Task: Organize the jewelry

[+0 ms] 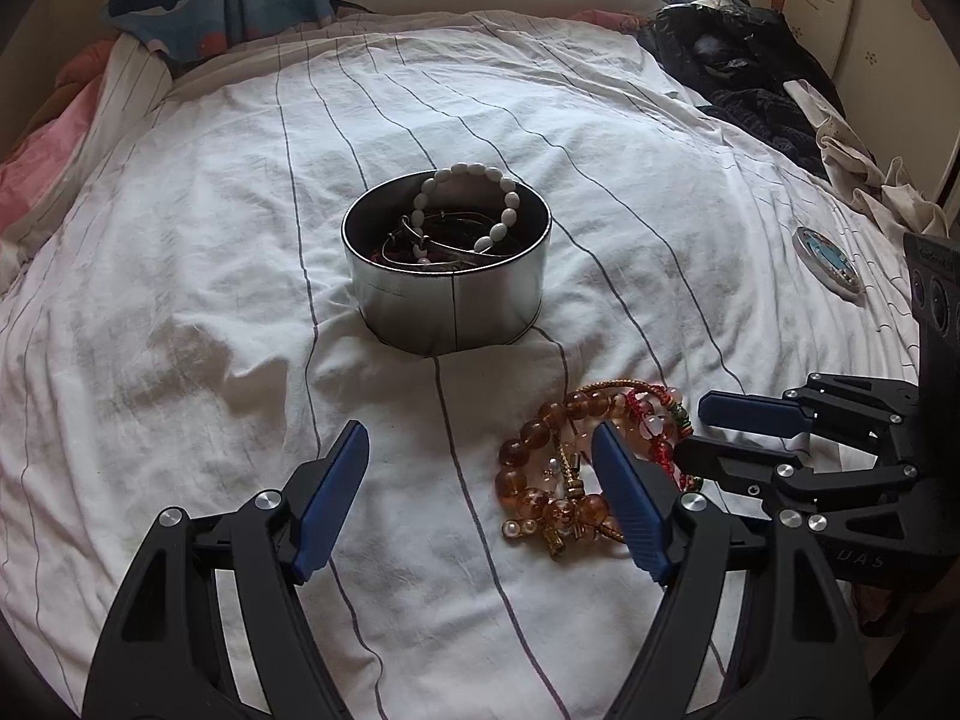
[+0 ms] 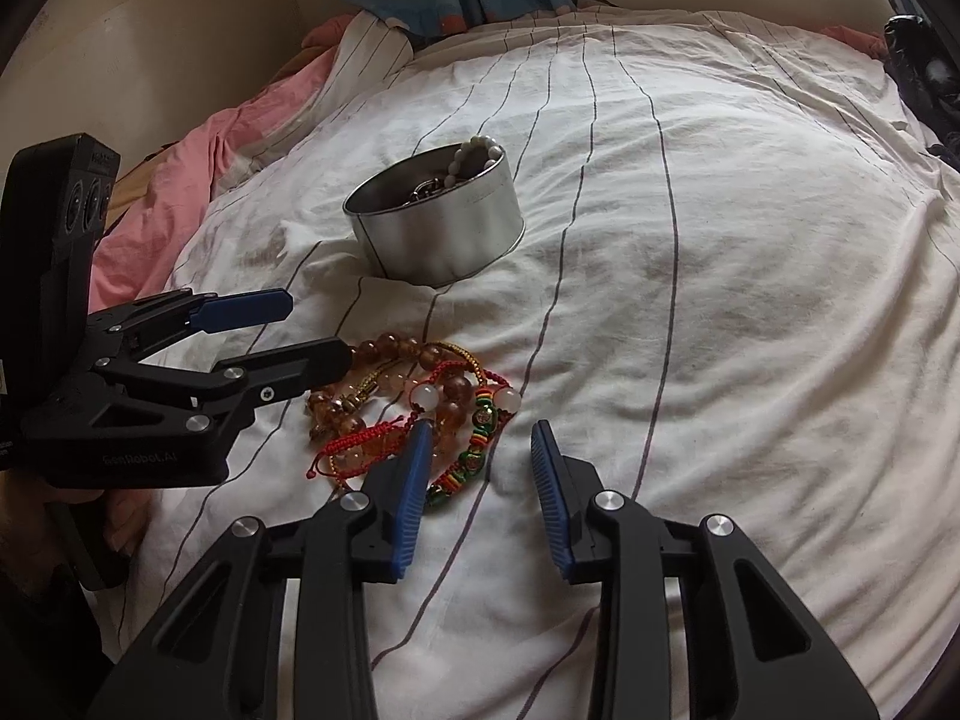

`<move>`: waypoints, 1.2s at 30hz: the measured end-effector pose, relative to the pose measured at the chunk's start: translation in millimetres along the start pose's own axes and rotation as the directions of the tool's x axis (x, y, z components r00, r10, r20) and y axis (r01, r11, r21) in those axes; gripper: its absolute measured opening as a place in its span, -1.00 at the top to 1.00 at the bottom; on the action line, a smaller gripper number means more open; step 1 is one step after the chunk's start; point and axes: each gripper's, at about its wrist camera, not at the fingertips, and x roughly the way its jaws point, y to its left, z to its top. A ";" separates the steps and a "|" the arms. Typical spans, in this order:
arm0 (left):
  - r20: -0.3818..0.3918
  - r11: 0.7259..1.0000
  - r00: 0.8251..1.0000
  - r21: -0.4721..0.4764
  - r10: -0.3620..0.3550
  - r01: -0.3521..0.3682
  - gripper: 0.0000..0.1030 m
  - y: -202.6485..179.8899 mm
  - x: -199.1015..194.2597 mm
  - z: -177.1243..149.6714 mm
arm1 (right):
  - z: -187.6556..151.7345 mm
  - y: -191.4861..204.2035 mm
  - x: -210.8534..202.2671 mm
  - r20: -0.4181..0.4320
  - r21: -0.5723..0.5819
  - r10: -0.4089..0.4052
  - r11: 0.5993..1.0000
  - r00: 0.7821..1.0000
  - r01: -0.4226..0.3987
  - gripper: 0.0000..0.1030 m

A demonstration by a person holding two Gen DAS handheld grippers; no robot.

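Bed fills both views: white striped sheet, rumpled, soft under load. Tin sits open at centre frame in the left view, upright, already holding a white bead bracelet propped on its far rim. Its lid, I think, lies at the right edge. Left gripper low centre, jaws wide apart, empty; its right finger overlaps the pile. Right gripper low centre in its own view, jaws apart, empty, just over the pile's near edge. Pile lies lower right of the tin: amber beads, red cord, green bracelet, tangled. Pile's long axis runs roughly frame-left to frame-right in the right view; loops lie flat. Advice: pinch one strand, not the clump, press lightly into the sheet, lift slowly so the others drop off.
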 end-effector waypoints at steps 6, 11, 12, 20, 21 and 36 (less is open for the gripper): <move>-0.006 1.000 1.000 0.001 -0.003 0.003 -0.42 0.5 1.9 -1.1 | -0.4 0.5 4.6 -0.013 -0.004 -0.010 1.000 1.000 0.010 0.54; -0.008 1.000 1.000 0.005 0.000 0.000 -0.42 -0.1 2.2 -1.3 | -0.3 0.7 5.8 -0.014 -0.009 -0.011 1.000 1.000 0.011 0.58; -0.008 1.000 1.000 0.006 0.001 -0.001 -0.42 -0.3 2.2 -1.4 | -0.3 0.7 6.1 -0.014 -0.010 -0.012 1.000 1.000 0.012 0.59; -0.012 1.000 1.000 0.022 0.014 -0.014 -0.42 -3.4 3.8 -1.7 | -0.1 0.7 5.7 -0.013 -0.009 -0.012 1.000 1.000 0.011 0.60; -0.013 1.000 1.000 0.023 0.016 -0.016 -0.42 -3.5 4.1 -1.8 | -0.1 0.6 5.8 -0.014 -0.009 -0.011 1.000 1.000 0.011 0.61; -0.032 0.992 0.993 0.037 -0.118 0.119 0.79 -9.4 1.5 -2.4 | 1.9 -9.0 -6.6 0.027 0.024 -0.044 0.999 0.999 0.043 0.82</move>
